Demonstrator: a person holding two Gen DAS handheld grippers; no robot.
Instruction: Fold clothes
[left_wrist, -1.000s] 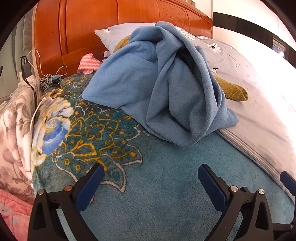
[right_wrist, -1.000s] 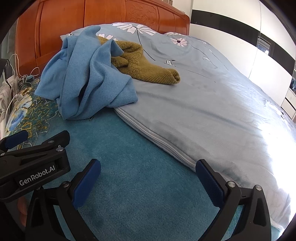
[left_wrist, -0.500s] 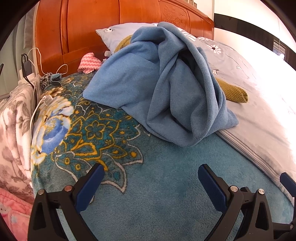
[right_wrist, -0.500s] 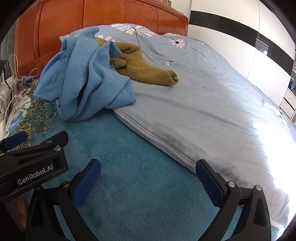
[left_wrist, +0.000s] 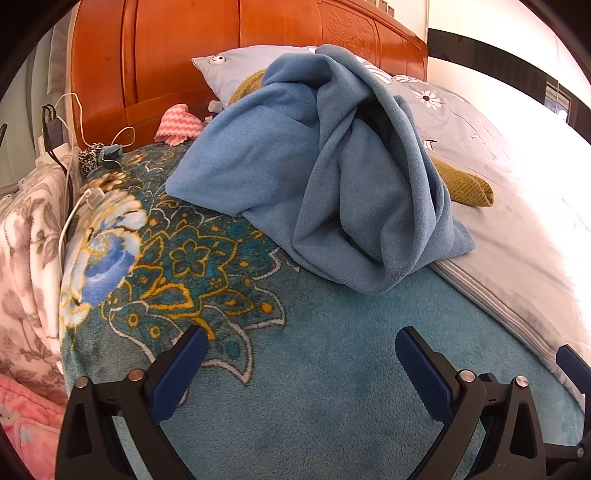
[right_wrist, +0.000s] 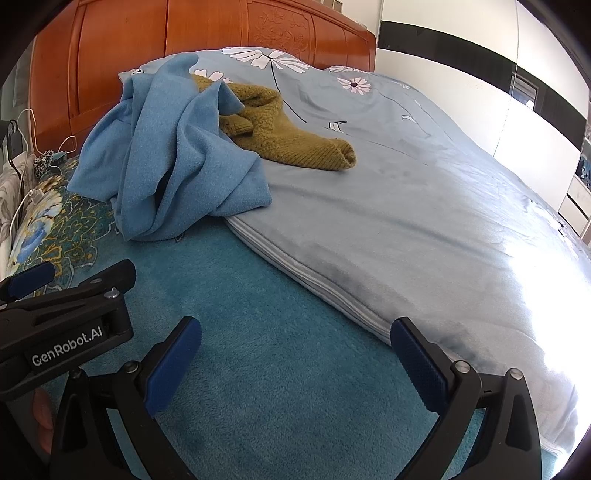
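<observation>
A crumpled blue fleece garment (left_wrist: 325, 177) (right_wrist: 173, 158) lies heaped on the bed, half on the teal blanket and half on the grey-blue duvet. Partly under it sits an olive knitted sweater (right_wrist: 291, 136) (left_wrist: 465, 184). My left gripper (left_wrist: 299, 362) is open and hangs over the teal blanket, well short of the blue garment. My right gripper (right_wrist: 295, 350) is open too, over the blanket beside the duvet's edge, with nothing between its fingers. The left gripper's body (right_wrist: 66, 325) shows at the left of the right wrist view.
A teal floral blanket (left_wrist: 177, 266) covers the near bed. The grey-blue flowered duvet (right_wrist: 424, 206) fills the right side. An orange wooden headboard (left_wrist: 221, 62) stands behind. White charger cables (left_wrist: 66, 206), a pink zigzag cloth (left_wrist: 177, 123) and a floral quilt (left_wrist: 26, 236) lie at the left.
Both grippers have drifted slightly forward toward the clothes pile. Both stay open and the garments have not moved.
</observation>
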